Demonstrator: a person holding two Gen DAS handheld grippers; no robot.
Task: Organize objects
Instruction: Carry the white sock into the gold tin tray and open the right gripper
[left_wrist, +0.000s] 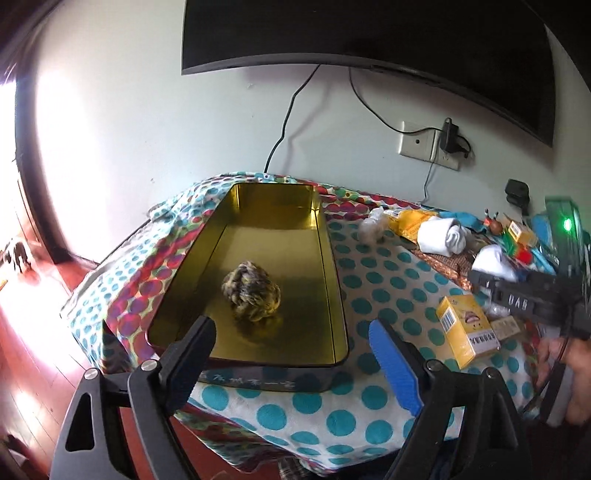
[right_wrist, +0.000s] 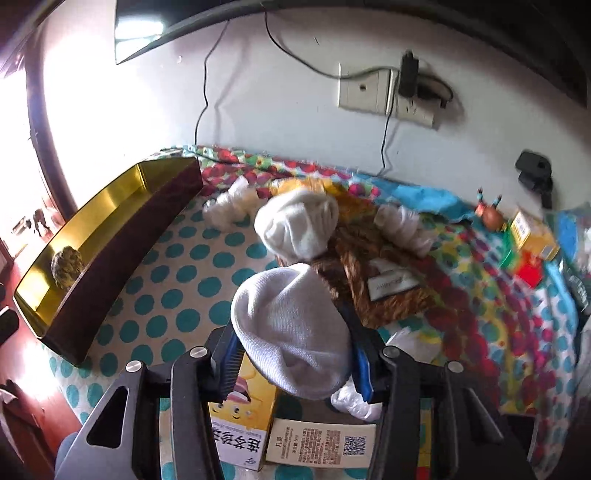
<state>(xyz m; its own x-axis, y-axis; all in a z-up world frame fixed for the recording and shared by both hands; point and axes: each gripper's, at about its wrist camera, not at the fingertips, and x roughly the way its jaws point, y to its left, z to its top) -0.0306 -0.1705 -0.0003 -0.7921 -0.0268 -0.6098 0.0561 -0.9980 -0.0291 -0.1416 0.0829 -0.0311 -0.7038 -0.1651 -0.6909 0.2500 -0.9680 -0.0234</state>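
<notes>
An open gold-lined tin (left_wrist: 334, 291) sits on the dotted cloth, with a mottled brown rolled sock (left_wrist: 251, 293) lying inside it. My left gripper (left_wrist: 291, 354) hangs open just in front of the tin's near wall, nothing between its fingers. My right gripper (right_wrist: 293, 363) is shut on a white rolled sock (right_wrist: 291, 328), lifted a little above the cloth. From the left wrist view that right gripper (left_wrist: 517, 297) shows at the right edge with the white sock (left_wrist: 493, 260). Two more white sock rolls (right_wrist: 299, 225) (right_wrist: 404, 227) lie further back. The tin (right_wrist: 110, 243) stands to the left.
A yellow carton (right_wrist: 240, 424) and a beige labelled box (right_wrist: 321, 445) lie under the right gripper. A brown patterned box (right_wrist: 373, 291), a white plastic bundle (right_wrist: 229, 206), a small toy (right_wrist: 489, 216) and small yellow boxes (right_wrist: 532, 230) crowd the right. The wall, socket (right_wrist: 364, 90) and cables stand behind.
</notes>
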